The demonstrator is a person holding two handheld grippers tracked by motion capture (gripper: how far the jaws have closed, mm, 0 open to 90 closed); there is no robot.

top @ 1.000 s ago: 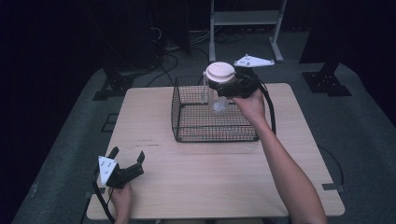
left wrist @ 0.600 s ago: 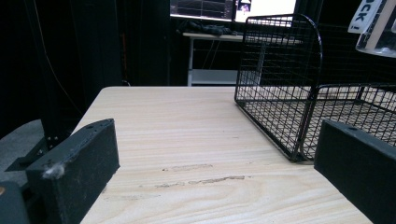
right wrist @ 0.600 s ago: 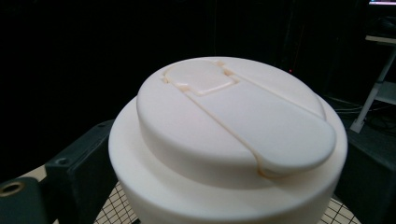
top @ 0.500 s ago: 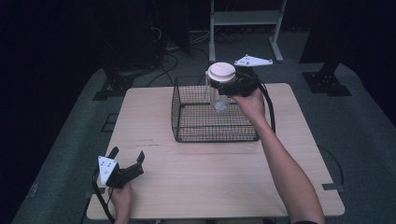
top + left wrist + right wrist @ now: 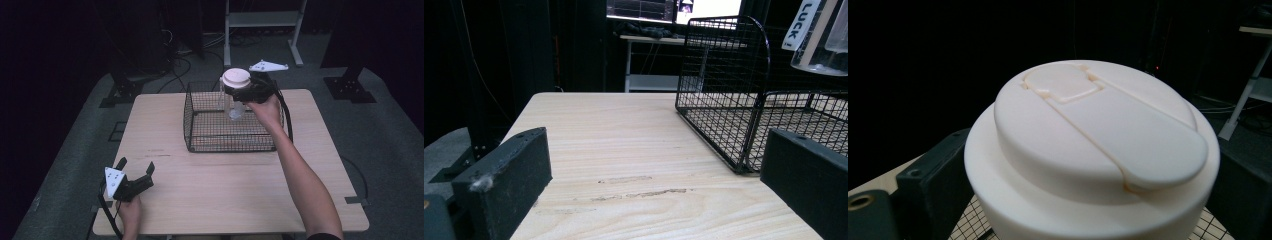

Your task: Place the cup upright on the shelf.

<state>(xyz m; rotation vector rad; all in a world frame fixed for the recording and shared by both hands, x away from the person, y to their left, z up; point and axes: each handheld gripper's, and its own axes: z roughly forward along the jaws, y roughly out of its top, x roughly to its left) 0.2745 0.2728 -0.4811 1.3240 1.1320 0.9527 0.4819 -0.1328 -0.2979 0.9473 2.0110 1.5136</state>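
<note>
Pale wood grain covers the counter (image 5: 235,190), a light rectangular top set on grey carpet in a dark room. Black stand bases are seen on the floor toward 10 and 2 o'clock, and a grey metal shelf frame (image 5: 262,20) stands beyond the far edge at 12 o'clock, with cables lying near it. A black wire basket (image 5: 227,140) sits on the far half of the counter, toward 12 o'clock. Faint scuff marks are seen on the wood between the basket and the near left corner.

The left tool (image 5: 136,176) rests at the near left corner, around 7 o'clock, held by a hand; its jaws are spread apart with nothing between them, pointed toward the basket.

The right tool (image 5: 234,93) is held above the basket's far side, its jaws closed around a clear bottle (image 5: 235,107) just under its white flip-top lid (image 5: 1098,130). The bottle hangs upright over the basket's interior, clear of the mesh floor.
</note>
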